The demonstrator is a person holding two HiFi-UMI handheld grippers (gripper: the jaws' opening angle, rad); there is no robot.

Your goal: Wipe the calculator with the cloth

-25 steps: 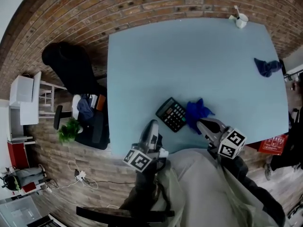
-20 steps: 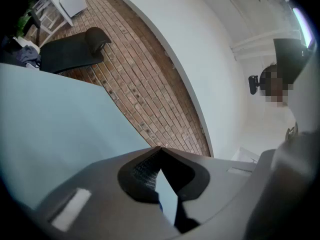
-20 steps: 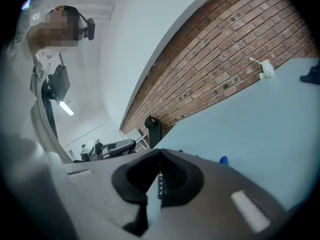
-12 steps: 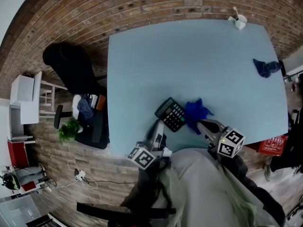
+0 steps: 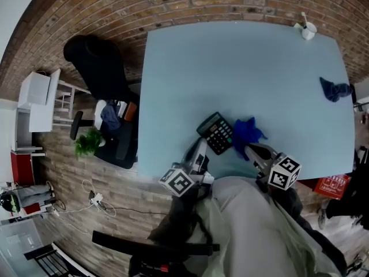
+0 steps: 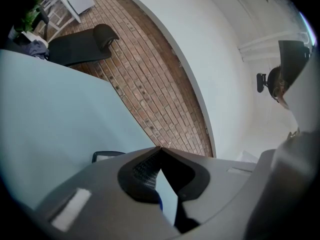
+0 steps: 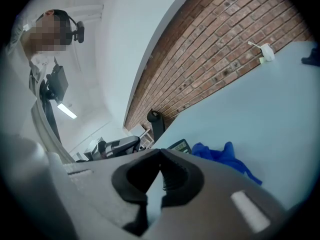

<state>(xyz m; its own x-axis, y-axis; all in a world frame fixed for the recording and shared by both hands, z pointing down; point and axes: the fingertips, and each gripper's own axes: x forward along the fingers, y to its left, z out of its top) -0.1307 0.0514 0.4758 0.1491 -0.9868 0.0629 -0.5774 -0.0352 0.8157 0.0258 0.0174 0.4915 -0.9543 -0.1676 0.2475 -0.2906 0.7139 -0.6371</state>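
Table (image 5: 242,68): light blue, its far edge running along a brick wall (image 5: 173,4).

Calculator (image 5: 217,133): lying flat near the table's near edge, keys up, sitting at an angle to that edge.

Cloth (image 5: 248,133): bright blue, lying crumpled on the table right against the calculator's right side. In the right gripper view it (image 7: 222,156) is bunching up just beyond the claw, with the calculator (image 7: 180,146) to its left.

Left claw (image 5: 201,146): clenched and grasping nothing; in its own view the tips (image 6: 160,149) are meeting with only table behind them. It is pointing at the calculator's near left corner from just beside it; contact cannot be made out.

Right claw (image 5: 249,149): clenched too, tips (image 7: 160,151) meeting and nothing between them. It is hovering at the cloth's near edge; touching or not, I cannot tell.

Elsewhere: a second, darker cloth (image 5: 333,89) is lying by the table's right edge, a white cup (image 5: 309,30) is standing at the far right corner, and a black chair (image 5: 98,65) is sitting left of the table.
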